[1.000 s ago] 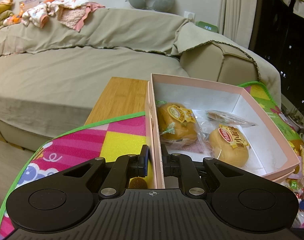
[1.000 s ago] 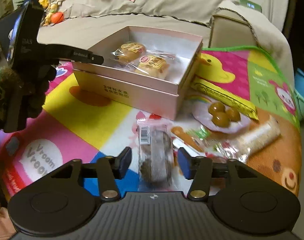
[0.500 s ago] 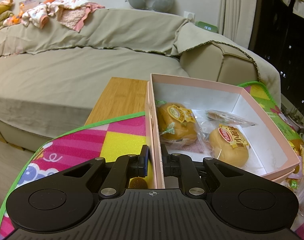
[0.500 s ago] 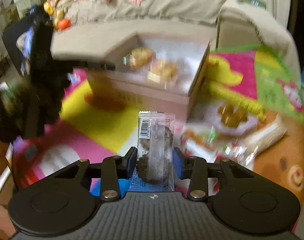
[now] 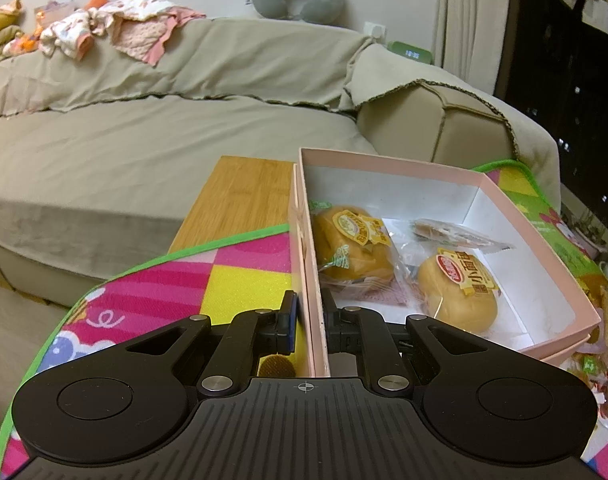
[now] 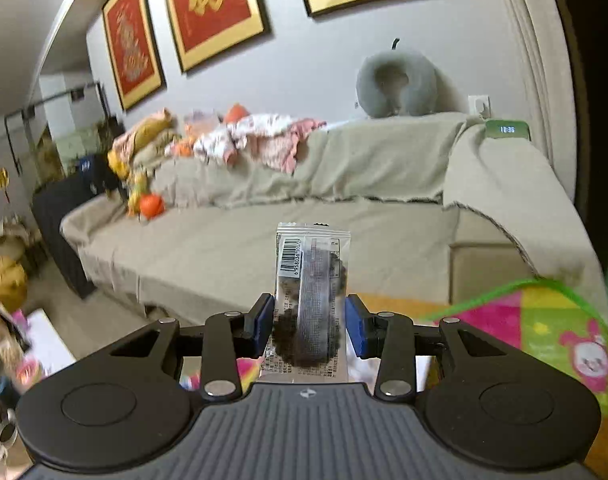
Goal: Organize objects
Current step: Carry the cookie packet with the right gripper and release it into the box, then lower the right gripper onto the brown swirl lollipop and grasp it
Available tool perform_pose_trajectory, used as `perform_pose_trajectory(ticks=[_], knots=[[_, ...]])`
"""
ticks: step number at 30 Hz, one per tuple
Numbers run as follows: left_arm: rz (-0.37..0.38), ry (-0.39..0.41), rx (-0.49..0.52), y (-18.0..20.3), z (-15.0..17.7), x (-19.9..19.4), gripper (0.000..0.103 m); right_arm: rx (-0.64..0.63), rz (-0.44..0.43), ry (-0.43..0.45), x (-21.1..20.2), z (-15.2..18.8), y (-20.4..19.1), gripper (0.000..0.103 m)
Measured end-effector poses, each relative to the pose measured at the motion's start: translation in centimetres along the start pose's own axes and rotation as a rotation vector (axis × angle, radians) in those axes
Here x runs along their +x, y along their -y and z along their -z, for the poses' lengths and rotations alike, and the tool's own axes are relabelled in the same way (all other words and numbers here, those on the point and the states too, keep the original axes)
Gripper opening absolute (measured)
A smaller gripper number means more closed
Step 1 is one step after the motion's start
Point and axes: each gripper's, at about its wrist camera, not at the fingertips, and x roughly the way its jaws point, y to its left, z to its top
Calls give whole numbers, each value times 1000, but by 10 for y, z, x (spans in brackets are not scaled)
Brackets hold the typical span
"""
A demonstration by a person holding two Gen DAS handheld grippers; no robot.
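Two grippers, as we log them: our left gripper sits low and tilted down, jaws clamped on the near-left wall of the pink box, one finger outside over the play mat, one inside. Our right gripper is raised toward the sofa, pads pinching a clear snack packet with dark contents, upright, barcode on top. Inside the box we count two wrapped buns and a flat wrapped cake; a grey neck pillow rests on the sofa back.
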Motion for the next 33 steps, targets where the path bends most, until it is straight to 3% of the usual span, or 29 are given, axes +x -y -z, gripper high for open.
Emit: perform_pose_trajectory(ticks=[4, 7, 11, 17, 23, 29, 33], knots=[[8, 2, 5, -1, 0, 1, 13, 27, 44, 2, 43, -11, 4, 52], [7, 1, 2, -1, 0, 1, 13, 82, 57, -49, 58, -2, 16, 54], [-1, 7, 5, 1, -1, 0, 13, 58, 143, -58, 48, 25, 30, 68], [1, 15, -6, 1, 2, -5, 13, -5, 278, -93, 15, 77, 50, 79], [3, 14, -14, -1, 2, -6, 13, -28, 382, -191, -7, 141, 71, 84], [2, 11, -24, -3, 2, -6, 13, 52, 354, -303, -13, 191, 82, 87], [-1, 7, -21, -2, 2, -6, 12, 32, 367, -342, -5, 212, 76, 88]])
